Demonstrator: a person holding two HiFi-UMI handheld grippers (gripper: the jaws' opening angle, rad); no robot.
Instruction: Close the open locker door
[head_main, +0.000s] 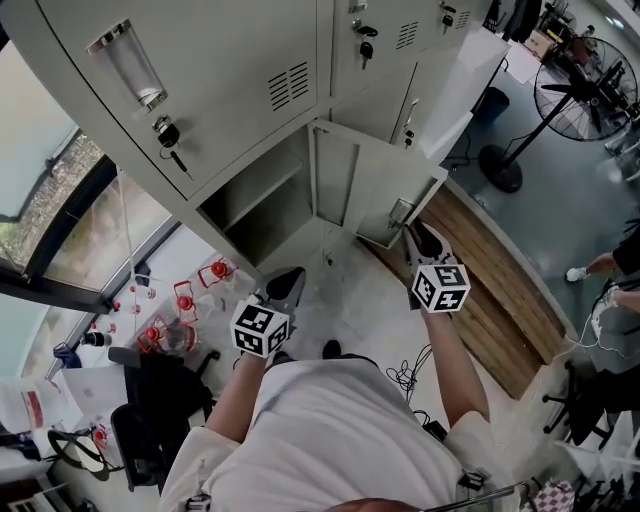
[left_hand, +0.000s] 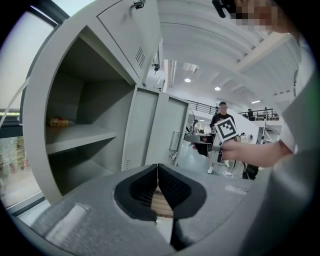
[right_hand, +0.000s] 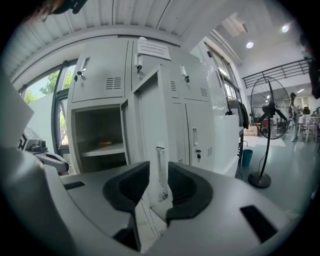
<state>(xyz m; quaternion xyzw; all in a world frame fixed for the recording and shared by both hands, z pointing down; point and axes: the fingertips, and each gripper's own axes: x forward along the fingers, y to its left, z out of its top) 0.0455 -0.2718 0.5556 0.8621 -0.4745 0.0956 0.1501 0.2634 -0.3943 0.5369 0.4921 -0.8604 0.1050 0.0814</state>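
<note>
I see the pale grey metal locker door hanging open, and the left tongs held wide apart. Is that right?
Not quite. The pale grey metal locker door does hang open, but the left tongs are closed: their black pads meet at the tips with nothing gripped between them. The left gripper view shows it.

pedestal fan (head_main: 585, 95) standing on the grey floor, far right | teal bin (right_hand: 245, 157) near its base | wooden boards (head_main: 500, 300) laid along the floor | red-capped bottles (head_main: 185, 305) clustered below the window (head_main: 75, 215) | black chair (head_main: 150, 420) just beside them
</note>
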